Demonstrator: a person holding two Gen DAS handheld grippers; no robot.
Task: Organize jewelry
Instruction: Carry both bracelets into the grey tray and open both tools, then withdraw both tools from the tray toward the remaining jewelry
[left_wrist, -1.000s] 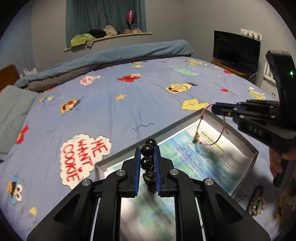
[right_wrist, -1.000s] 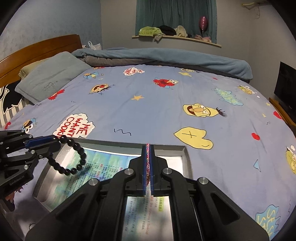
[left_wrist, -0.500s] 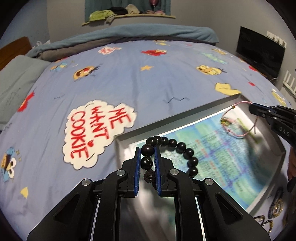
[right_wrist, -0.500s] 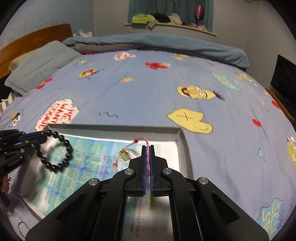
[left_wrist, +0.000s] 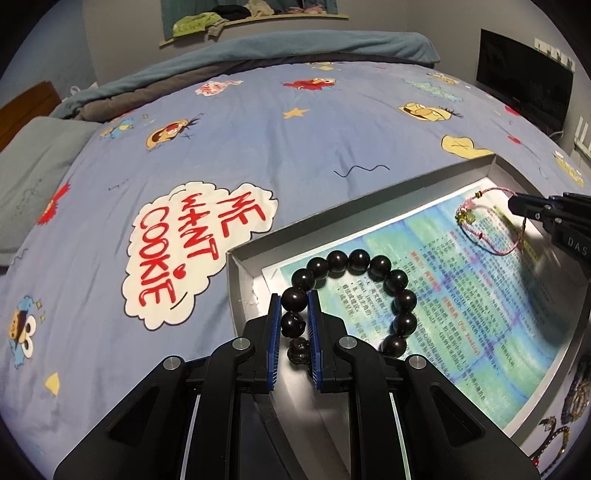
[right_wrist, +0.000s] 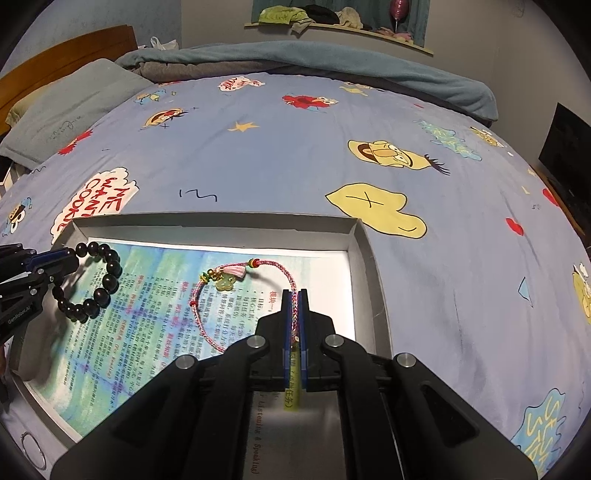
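Lower centre of each wrist view: the left gripper (left_wrist: 294, 334) is clamped on a dark bead bracelet (left_wrist: 360, 260) and the right gripper (right_wrist: 294, 325) is pinched tight on a pink cord bracelet (right_wrist: 243, 295), both draped onto the printed sheet (left_wrist: 480, 306) lining a grey tray (right_wrist: 364, 258). Releasing each low and apart should keep them untangled. The tray's raised walls hem both tools, with open bedspread (right_wrist: 295, 155) above.

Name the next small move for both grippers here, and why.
Probably open both. The left gripper pinches the black bead bracelet and the right gripper the pink cord bracelet; both loops already appear to lie on the tray liner.
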